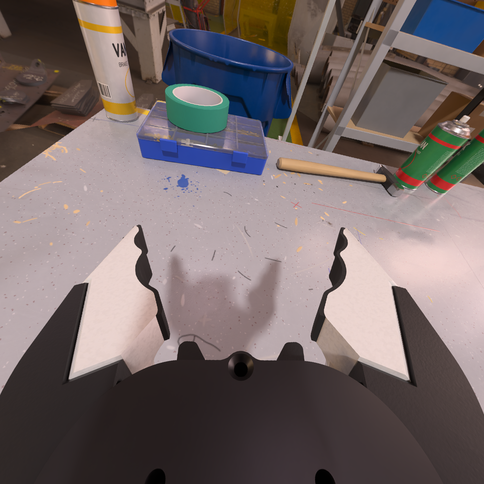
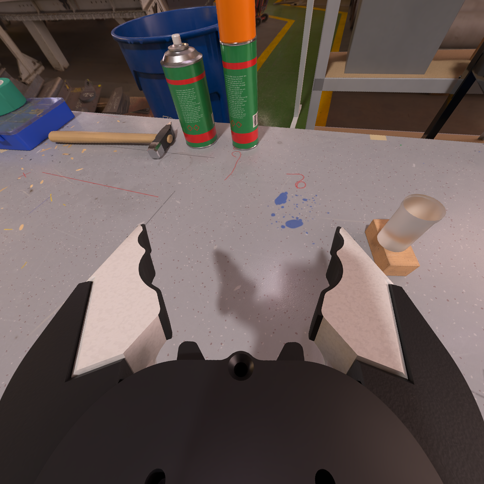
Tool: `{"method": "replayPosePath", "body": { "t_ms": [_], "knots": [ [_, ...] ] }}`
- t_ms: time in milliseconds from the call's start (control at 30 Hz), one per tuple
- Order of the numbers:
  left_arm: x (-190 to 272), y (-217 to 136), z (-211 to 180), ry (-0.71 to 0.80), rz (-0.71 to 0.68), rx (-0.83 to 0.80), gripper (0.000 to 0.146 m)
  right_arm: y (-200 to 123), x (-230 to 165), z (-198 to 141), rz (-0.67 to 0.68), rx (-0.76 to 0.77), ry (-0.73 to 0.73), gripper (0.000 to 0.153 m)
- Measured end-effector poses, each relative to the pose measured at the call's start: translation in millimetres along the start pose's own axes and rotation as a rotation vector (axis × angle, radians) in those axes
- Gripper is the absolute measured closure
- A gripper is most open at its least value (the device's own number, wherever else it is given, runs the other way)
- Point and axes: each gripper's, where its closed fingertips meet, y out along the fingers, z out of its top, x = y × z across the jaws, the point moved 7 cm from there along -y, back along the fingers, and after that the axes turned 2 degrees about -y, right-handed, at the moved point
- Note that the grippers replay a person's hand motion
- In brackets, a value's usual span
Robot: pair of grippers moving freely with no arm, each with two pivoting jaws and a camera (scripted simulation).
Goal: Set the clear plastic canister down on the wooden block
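Both tools, left tool (image 1: 241, 230) and right tool (image 2: 241, 227), gape wide, empty, over a grey paint-flecked desk (image 2: 235, 183) in a workshop. Clear plastic canister (image 2: 410, 222) sits on the wooden block (image 2: 392, 255) at 3 o'clock.

Industrial workshop, paint-spattered workbench (image 2: 262, 170), hammer (image 2: 110, 138), spray cans (image 2: 192, 102) (two green), metal shelving (image 1: 366, 78), yellow floor lines

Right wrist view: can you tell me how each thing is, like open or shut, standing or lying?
Right gripper: open, empty.
Clear plastic canister: upright on the wooden block, open-topped.
Hammer: lying flat.
Capless green spray can: standing.
Orange-capped green spray can: standing, capped.
Blue organizer box: lid shut.
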Motion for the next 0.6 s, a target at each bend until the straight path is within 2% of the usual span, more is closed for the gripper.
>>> {"method": "replayPosePath", "body": {
  "t_ms": [600],
  "knots": [
    [-1.0,-2.3,-4.7,-0.004,-0.007,-0.004,0.007,-1.5,-1.5,-3.4,0.005,0.001,0.001,0.02]
  ]
}}
